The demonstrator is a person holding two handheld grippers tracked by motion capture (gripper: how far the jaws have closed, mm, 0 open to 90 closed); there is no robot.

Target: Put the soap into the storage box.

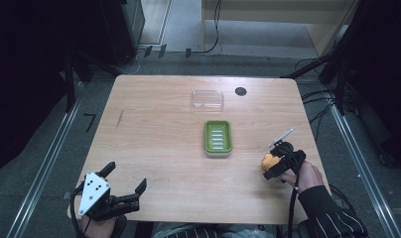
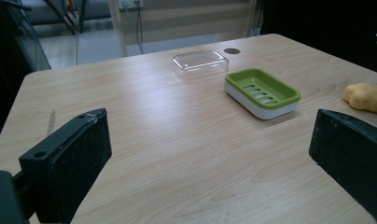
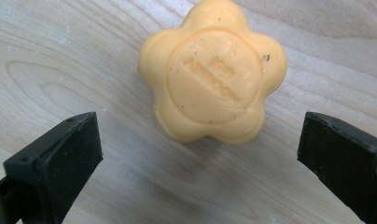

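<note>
While my right tongs (image 3: 196, 154) are hovering spread around the orange flower-shaped soap bar (image 3: 212, 72), ungripped, I am judging the green slotted soap dish (image 1: 218, 137) beyond unfilled, my left tongs (image 1: 123, 183) idling spread.

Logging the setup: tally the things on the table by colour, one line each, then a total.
Orange: 1, the soap
Green: 1, the dish
Clear: 1, the lid
Total: 3
</note>
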